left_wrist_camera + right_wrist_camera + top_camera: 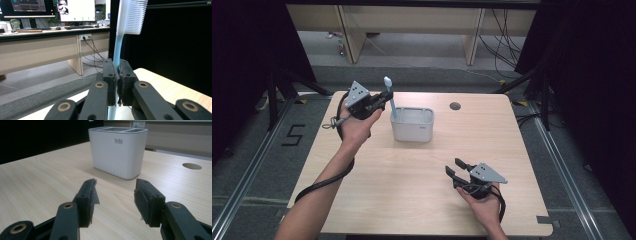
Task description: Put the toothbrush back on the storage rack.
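A light-blue toothbrush [390,98] with white bristles stands upright, head up, and my left gripper [385,98] is shut on its handle. In the left gripper view the handle [117,53] is pinched between the jaws of the left gripper [117,72], with the brush head [132,17] high above. The handle's lower end reaches the left end of a white divided holder [413,126] at the table's middle back. My right gripper [452,166] stands open at the front right, nothing between its jaws. The right gripper [115,195] faces the holder [118,152] from some way off.
The wooden table [412,190] has a round cable hole [455,106] behind and right of the holder. Black curtains hang on both sides. Desks and cables stand on the floor beyond the far edge.
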Demonstrator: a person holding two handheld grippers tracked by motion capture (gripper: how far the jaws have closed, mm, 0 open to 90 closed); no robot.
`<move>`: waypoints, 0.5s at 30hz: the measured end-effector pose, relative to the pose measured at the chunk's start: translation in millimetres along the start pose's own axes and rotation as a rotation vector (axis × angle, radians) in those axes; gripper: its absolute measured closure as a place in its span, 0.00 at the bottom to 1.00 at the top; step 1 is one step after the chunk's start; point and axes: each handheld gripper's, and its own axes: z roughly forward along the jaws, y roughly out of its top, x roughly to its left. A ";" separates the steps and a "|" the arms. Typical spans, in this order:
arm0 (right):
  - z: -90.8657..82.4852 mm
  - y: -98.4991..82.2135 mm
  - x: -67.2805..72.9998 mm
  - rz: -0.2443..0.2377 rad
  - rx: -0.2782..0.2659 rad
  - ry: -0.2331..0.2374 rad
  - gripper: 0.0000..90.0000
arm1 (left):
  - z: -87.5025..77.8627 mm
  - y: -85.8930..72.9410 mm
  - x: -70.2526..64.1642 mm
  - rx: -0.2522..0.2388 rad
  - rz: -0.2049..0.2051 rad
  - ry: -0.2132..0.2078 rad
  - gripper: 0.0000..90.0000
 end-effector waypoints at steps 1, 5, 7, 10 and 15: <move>-0.1 -0.1 0.4 0.008 0.003 0.004 0.58 | 1.0 -0.3 0.2 0.000 -0.002 0.001 0.95; 0.2 -0.3 0.1 0.001 -0.001 0.003 0.58 | 4.1 -2.2 2.5 0.006 -0.004 0.009 0.95; 0.0 -0.4 0.9 0.012 0.003 -0.001 0.58 | 5.4 -3.2 3.5 0.010 -0.007 0.011 0.95; -0.9 0.0 0.8 0.003 0.006 -0.012 0.58 | 7.0 -4.7 4.6 0.015 -0.009 0.013 0.95; -0.6 -0.2 0.9 0.003 0.007 -0.013 0.58 | 9.3 -7.9 6.8 0.024 -0.008 0.020 0.95</move>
